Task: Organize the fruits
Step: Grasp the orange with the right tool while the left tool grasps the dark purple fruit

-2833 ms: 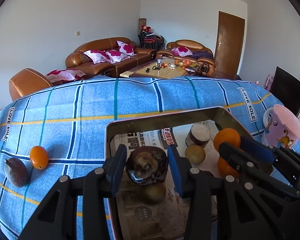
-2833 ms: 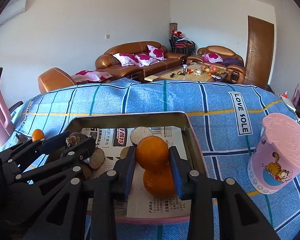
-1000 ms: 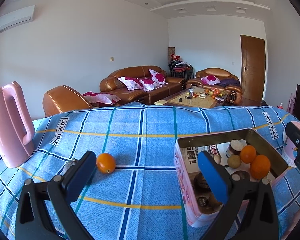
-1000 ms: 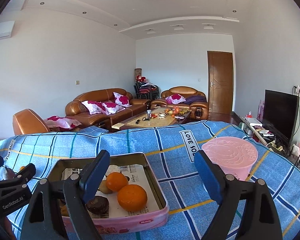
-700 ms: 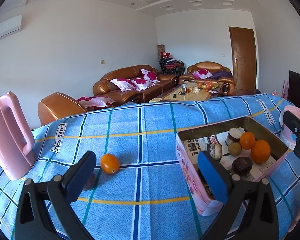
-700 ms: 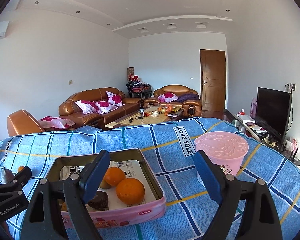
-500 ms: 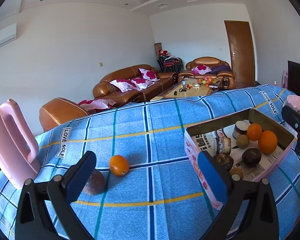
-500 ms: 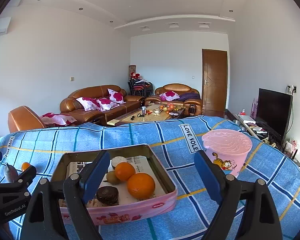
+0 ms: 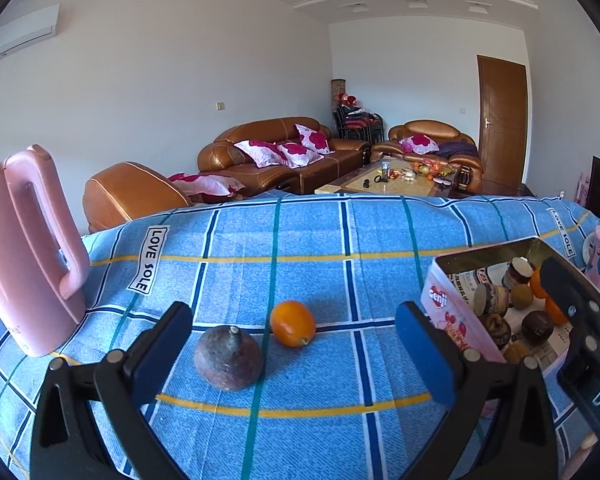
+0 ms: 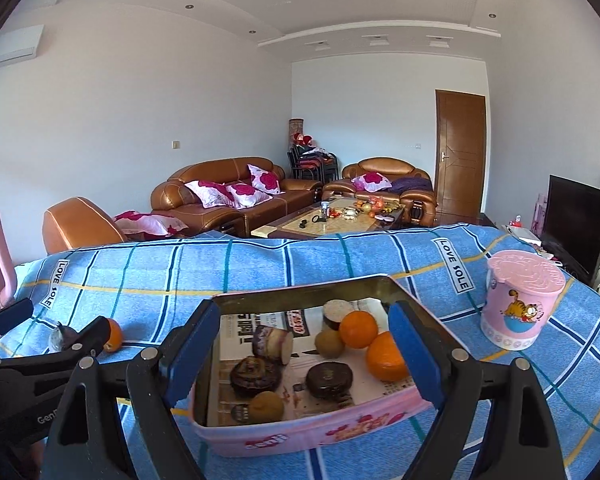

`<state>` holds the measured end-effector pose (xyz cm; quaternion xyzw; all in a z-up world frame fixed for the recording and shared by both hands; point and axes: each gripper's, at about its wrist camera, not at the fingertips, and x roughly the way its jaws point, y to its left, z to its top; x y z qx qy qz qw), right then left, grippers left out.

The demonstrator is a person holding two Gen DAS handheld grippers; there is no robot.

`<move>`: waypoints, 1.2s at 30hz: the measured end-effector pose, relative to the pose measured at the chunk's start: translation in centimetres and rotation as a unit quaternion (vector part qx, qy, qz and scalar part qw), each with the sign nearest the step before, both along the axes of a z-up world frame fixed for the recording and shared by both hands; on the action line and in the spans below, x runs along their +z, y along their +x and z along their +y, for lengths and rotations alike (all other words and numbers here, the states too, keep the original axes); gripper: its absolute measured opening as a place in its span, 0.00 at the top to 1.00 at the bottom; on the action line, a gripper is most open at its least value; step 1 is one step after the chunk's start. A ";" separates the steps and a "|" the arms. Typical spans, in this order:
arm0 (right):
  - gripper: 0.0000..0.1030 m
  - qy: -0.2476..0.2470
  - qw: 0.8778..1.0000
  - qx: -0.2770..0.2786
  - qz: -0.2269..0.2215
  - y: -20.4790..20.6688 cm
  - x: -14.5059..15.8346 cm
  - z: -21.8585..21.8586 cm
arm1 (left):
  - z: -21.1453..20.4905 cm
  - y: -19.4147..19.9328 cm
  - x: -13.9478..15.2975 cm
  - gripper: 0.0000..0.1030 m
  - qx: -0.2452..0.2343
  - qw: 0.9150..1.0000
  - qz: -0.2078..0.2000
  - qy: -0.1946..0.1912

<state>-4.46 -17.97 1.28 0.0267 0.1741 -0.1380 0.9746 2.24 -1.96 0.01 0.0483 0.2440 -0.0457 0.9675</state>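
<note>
1. Hovering low over the checked blue cloth (image 9: 300, 240), the left gripper (image 9: 296, 350) has its blue-padded fingers (image 9: 162, 350) spread wide and empty. The dark brown stemmed fruit (image 9: 229, 358) lies on the cloth between them, just beside the near-left pad. The risk: if the jaws close off-centre, one pad could strike first and roll the round fruit away across the cloth.

2. Just beyond it sits the small orange fruit (image 9: 292, 323), near the brown one but, as far as I can tell, not touching. A sloppy approach could nudge it; being oval and smooth, it would likely roll.

3. The right gripper (image 10: 304, 354) is likewise spread wide and holds nothing; its pads frame the pink tin box (image 10: 316, 432), which already holds oranges (image 10: 386, 356), dark round fruits and cut pieces on newspaper. The fruits look crowded, so dropping another from above could knock one against the rim or bounce it out.

4. The two grippers work close together: the right one's black frame shows at the right edge of the left wrist view, beside the box. Carrying fruit across could clip it, or catch the box wall and shift the tin.

5. Farther out, the pink kettle (image 9: 28, 252) stands at the left and the pink cartoon cup (image 10: 524, 300) at the right, both well apart from the fruit. A wide swing is the only likely way to tip them.
</note>
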 end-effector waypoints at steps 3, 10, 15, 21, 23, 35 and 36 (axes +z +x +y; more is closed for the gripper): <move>0.15 0.005 1.000 0.013 0.002 0.8 -0.1 1.5 | 0.6 0.4 -0.1 0.00 0.012 1.000 0.001 0.006; 0.15 0.029 0.999 0.032 0.003 2.2 -0.3 3.5 | 2.3 1.5 -0.2 0.00 0.039 0.999 0.007 0.007; 0.15 0.035 0.998 0.043 0.005 2.9 -0.4 4.7 | 3.6 2.3 -0.3 0.00 0.061 0.998 0.009 0.008; 0.15 0.035 0.998 0.057 0.010 3.7 -0.4 5.7 | 5.0 3.4 -0.4 0.00 0.091 0.995 0.005 0.029; 0.15 0.035 0.998 0.057 0.015 4.0 -0.4 5.9 | 6.1 4.1 -0.5 0.00 0.116 0.992 0.009 0.040; 0.15 0.045 0.985 0.133 0.096 8.0 -2.0 8.5 | 14.8 7.3 -2.1 0.00 0.235 0.969 0.080 -0.006; 0.15 0.048 0.983 0.143 0.106 8.4 -2.2 8.8 | 14.8 7.2 -2.1 0.00 0.236 0.968 0.081 -0.005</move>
